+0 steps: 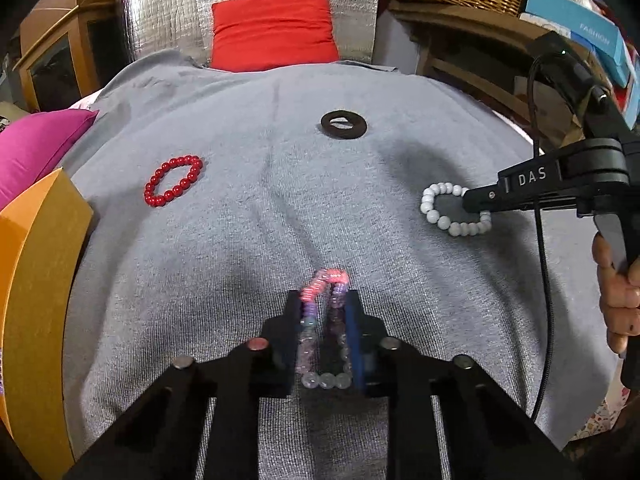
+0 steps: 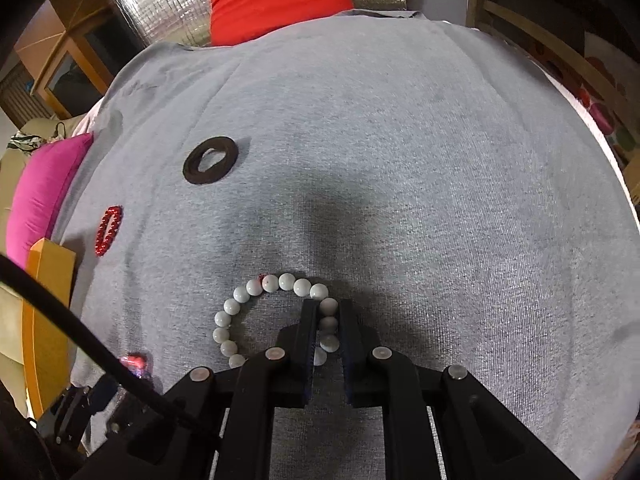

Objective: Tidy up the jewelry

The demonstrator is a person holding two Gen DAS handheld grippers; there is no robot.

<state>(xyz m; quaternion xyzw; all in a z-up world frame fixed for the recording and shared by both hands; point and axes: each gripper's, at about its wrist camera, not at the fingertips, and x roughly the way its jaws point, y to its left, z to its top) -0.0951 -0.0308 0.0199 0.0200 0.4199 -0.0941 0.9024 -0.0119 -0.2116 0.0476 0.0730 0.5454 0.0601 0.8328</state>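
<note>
Both tongs are clamped: my left tongs [image 1: 325, 300] pinch the pink and purple bracelet [image 1: 325, 320], squeezed into a narrow loop, and my right tongs [image 2: 325, 312] grip the white bead bracelet [image 2: 256, 312] by one side, both on the grey cloth [image 2: 400, 160]. I'd lift each straight up, slowly, keeping pressure steady so round beads don't squirt out, clear of the red bracelet [image 1: 174, 180] and black ring [image 1: 344, 124].

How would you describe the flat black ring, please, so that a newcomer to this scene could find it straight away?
Start from the grey cloth covering the work surface, then look to its far side, towards the red cushion. The flat black ring lies there alone, touched by neither tool. Unlike the red bead bracelet and white bead bracelet, it is one solid, unbeaded disc with a hole.
</note>
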